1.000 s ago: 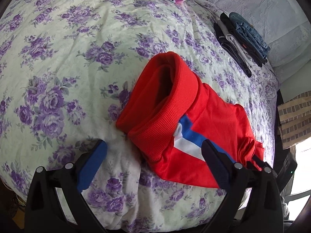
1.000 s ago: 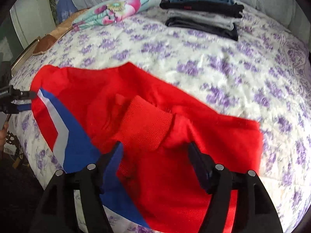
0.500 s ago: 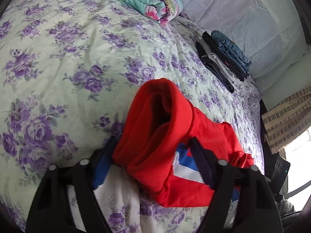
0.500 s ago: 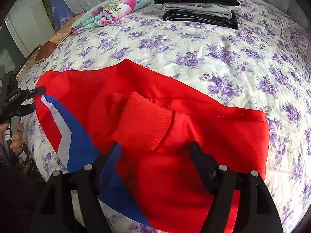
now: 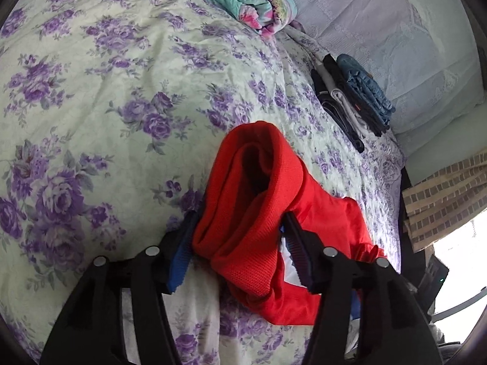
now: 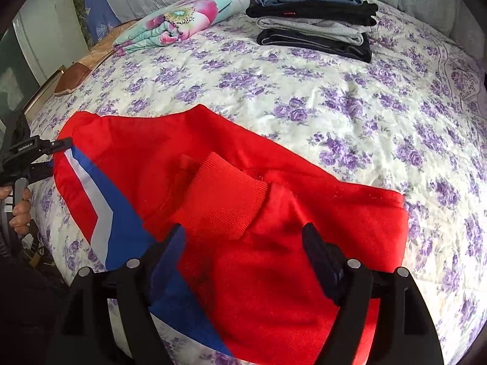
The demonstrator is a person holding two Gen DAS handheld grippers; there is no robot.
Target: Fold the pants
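Note:
Red pants (image 6: 274, 213) with a blue and white side stripe (image 6: 103, 210) lie folded on the floral bedspread. In the left wrist view their ribbed waistband end (image 5: 252, 200) bunches up between the fingers of my left gripper (image 5: 240, 237), which is closing around it. My right gripper (image 6: 243, 249) is open and hovers just above the red fabric, near a ribbed cuff (image 6: 225, 194). The left gripper also shows at the left edge of the right wrist view (image 6: 45, 152), at the pants' far end.
A stack of folded jeans and dark pants (image 6: 316, 21) sits at the back of the bed, also seen in the left wrist view (image 5: 353, 100). A rolled floral quilt (image 6: 179, 21) lies beside it. The bed edge (image 5: 404, 188) drops off at right.
My left gripper moved forward onto the waistband end and narrowed from wide open until its fingers press the fabric. My right gripper stayed open and drew slightly back over the pants.

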